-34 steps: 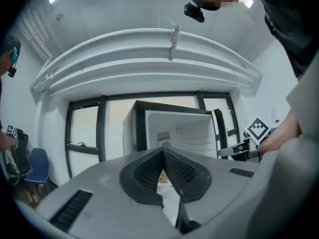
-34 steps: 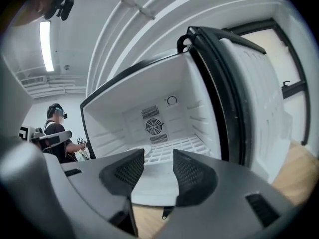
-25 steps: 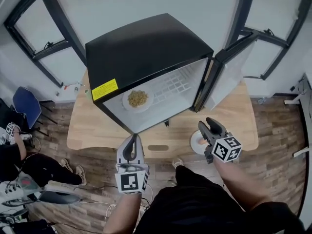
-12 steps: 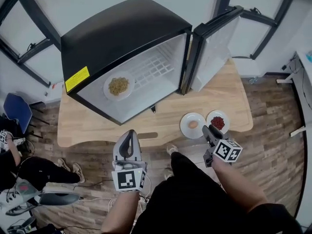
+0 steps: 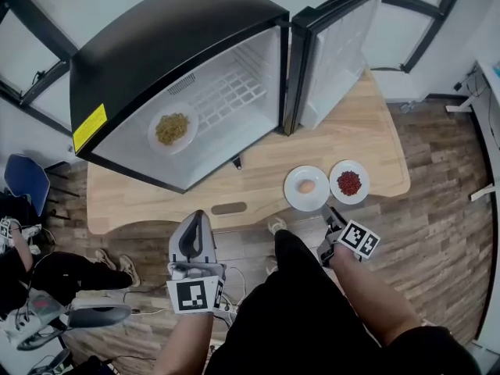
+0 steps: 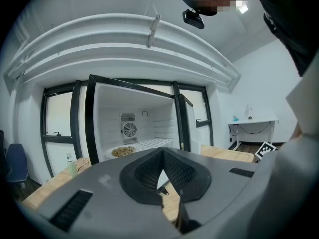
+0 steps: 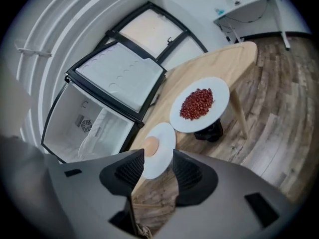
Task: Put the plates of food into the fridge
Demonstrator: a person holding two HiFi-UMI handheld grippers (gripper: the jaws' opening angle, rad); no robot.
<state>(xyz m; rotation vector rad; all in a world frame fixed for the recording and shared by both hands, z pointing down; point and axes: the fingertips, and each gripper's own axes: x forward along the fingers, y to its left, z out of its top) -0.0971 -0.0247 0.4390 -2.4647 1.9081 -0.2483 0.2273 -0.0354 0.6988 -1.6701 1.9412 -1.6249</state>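
Left gripper [image 5: 196, 223] is hanging below the tabletop [image 5: 367, 131] edge, fingers pressed together on nothing. Right gripper [image 7: 153, 161] is hovering with fingers spread, empty, just short of the egg plate [image 5: 293, 195]. Red-food plate [image 5: 337, 191] is sitting beside it, and the third plate [image 5: 155, 142] is sitting inside the open fridge [image 5: 172, 45]

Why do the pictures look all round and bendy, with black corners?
Left gripper view: the wide lens bows the ceiling beams into arcs; right gripper view: black corners, and the table curves; head view: the fridge leans sideways.
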